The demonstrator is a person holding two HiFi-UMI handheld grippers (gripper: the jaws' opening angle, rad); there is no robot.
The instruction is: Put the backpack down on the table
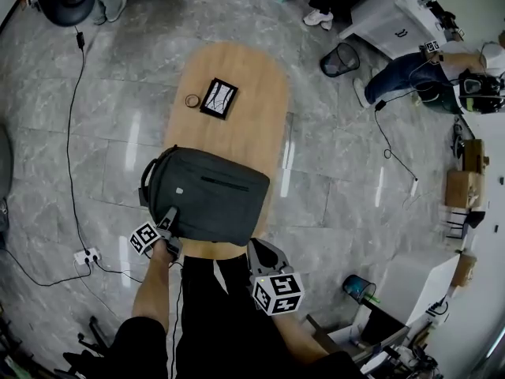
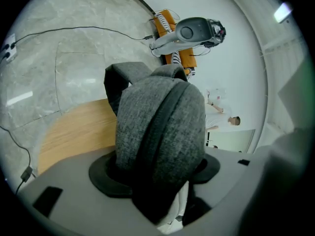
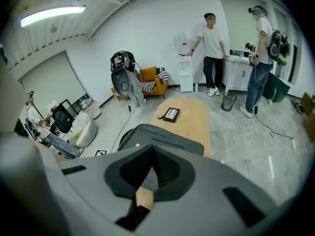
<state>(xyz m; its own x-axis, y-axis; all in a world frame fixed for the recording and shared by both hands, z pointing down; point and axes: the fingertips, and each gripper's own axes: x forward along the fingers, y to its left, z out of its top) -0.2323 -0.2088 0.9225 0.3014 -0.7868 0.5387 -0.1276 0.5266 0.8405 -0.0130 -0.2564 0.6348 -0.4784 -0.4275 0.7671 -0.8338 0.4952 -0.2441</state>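
Head view: the backpack (image 1: 209, 194) lies flat across the near end of the tabletop (image 1: 252, 93), its left end and strap (image 1: 147, 181) past the left edge. It covers most of the near edge. A small pale tag (image 1: 180, 189) on it is too small to read. Towards the far end lie a dark frame (image 1: 218, 98) and a ring (image 1: 192, 100), just beside each other. The left hand-held gripper (image 1: 170, 223) sits at the backpack's near left corner. The right hand-held gripper (image 1: 264, 253) hangs off the near edge, apart from the backpack.

Left gripper view: the backpack's (image 2: 157, 127) grey end fills the middle and hides the tabletop (image 2: 74, 132) behind it. The jaws stand wide, one on each side of that end, with no pinch showing in the fabric. The lower right of the view is a blur.

Right gripper view: the jaws' tips meet, with nothing between them, and bare wood shows under them. Beyond lies the backpack (image 3: 162, 139), its near part cut off by the gripper body. The print on the frame (image 3: 171, 114) cannot be made out
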